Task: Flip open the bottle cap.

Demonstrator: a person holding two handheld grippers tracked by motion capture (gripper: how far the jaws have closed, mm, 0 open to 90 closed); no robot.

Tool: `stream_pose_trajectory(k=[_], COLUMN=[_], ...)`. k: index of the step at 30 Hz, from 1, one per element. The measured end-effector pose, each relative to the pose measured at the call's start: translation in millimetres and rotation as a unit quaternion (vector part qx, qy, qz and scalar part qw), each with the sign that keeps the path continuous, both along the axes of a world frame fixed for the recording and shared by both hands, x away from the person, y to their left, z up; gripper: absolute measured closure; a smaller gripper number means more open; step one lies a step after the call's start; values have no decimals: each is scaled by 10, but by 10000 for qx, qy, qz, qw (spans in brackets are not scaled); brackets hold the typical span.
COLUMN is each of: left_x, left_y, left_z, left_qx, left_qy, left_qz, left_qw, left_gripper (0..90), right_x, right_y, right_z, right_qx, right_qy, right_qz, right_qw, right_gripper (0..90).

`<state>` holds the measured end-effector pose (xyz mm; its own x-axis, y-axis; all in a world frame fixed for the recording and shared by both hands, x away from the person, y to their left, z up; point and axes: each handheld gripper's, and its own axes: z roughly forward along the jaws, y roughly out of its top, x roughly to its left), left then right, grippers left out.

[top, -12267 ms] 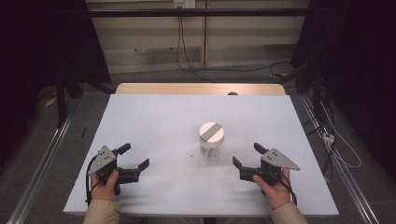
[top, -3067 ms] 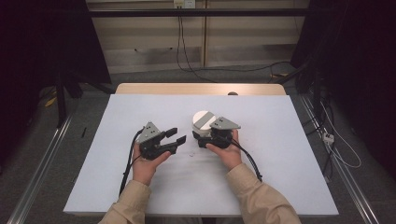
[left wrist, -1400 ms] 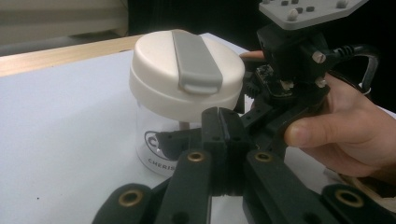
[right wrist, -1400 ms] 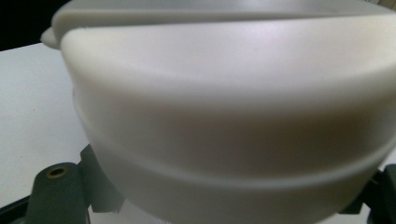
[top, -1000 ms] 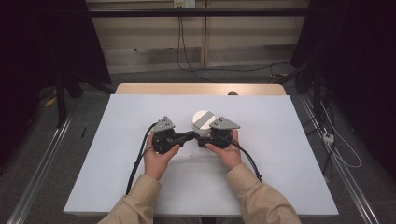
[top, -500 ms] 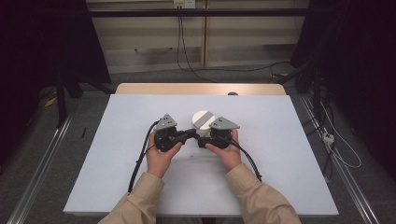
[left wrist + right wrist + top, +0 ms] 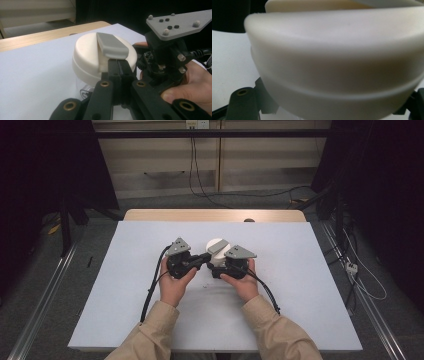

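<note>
The desk [image 7: 125,290] is covered in white, and its one object, a jar [image 7: 216,251], sits near the middle, a little toward the far side, between the person's two hands. It has a wide cream lid [image 7: 87,53] with a raised grey bar [image 7: 111,44] across the top; what little shows below the lid looks clear.

The right tool [image 7: 218,265] comes in from the jar's right. In the right gripper view its black jaws stand apart on either side of the jar just under the lid, which suggests it is holding the jar, though whether they press on it I cannot tell.

The left tool [image 7: 117,65] comes in from the jar's left with its jaws together, tips touching or just beside the near end of the grey bar. Nothing is between them.

The step looks like opening the lid by the bar. To do it well, the right tool should hold the jar firmly so it cannot spin or slide on the smooth cover. The left tool needs a solid purchase on the bar, low and close to the lid, and then a steady turn rather than a jerk; otherwise the tips may slip off or tip the jar.
</note>
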<state>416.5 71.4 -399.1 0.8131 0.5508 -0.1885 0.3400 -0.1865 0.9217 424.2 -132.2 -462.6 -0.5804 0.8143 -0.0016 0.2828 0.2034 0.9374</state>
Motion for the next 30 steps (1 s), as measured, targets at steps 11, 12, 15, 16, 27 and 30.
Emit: stream_pose_trajectory(k=[11,12,15,16,27,30], left_x=[51,51,66,70,140,148], left_y=[-44,-44,-57,-60,-137,-148], left_z=[126,126,162,169,244,249], left_qx=[28,28,24,22,68,68], left_qy=[-73,-73,-63,-65,-63,-67], left_qz=[93,93,69,88,115,122], left_qw=[9999,9999,10000,9999,9999,9999], left_gripper=[900,900,900,900,900,900], right_x=[-4,-3,-3,-3,-6,-7], right_y=[7,7,6,6,12,12], right_z=[0,0,0,0,0,0], right_qx=[-25,-25,-25,-25,-20,-21], right_qy=[-16,-17,-10,-10,-2,-2], right_qz=[5,7,4,4,-10,-10], right_qw=[10000,10000,10000,10000,10000,10000], right_gripper=[188,188,188,188,188,188])
